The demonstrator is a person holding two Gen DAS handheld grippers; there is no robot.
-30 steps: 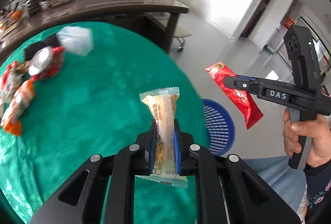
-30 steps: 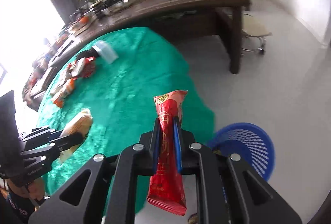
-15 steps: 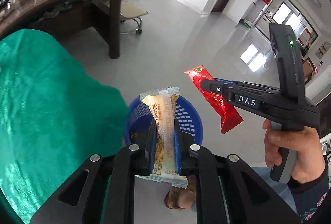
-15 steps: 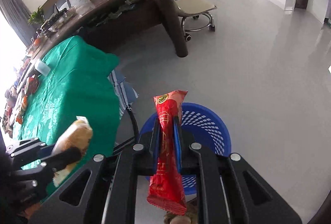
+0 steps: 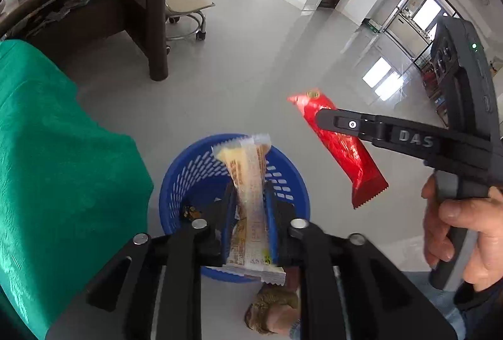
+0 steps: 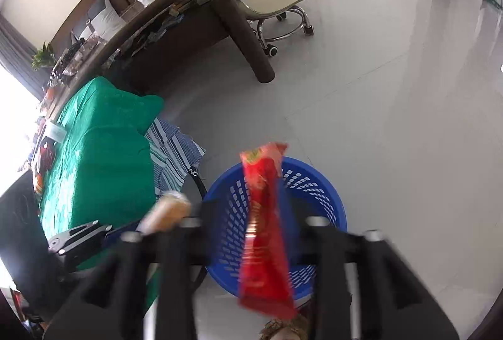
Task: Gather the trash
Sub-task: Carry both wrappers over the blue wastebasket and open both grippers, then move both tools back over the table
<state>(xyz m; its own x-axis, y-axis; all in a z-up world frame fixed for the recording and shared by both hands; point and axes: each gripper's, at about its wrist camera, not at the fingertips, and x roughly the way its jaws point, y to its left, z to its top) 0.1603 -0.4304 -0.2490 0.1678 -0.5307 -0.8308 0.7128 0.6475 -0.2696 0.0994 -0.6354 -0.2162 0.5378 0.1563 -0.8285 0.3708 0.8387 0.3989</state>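
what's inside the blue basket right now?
Blue basket holds one small dark-and-yellow scrap at the bottom. The left tongs and their yellow wrapper cover the rest of its floor.
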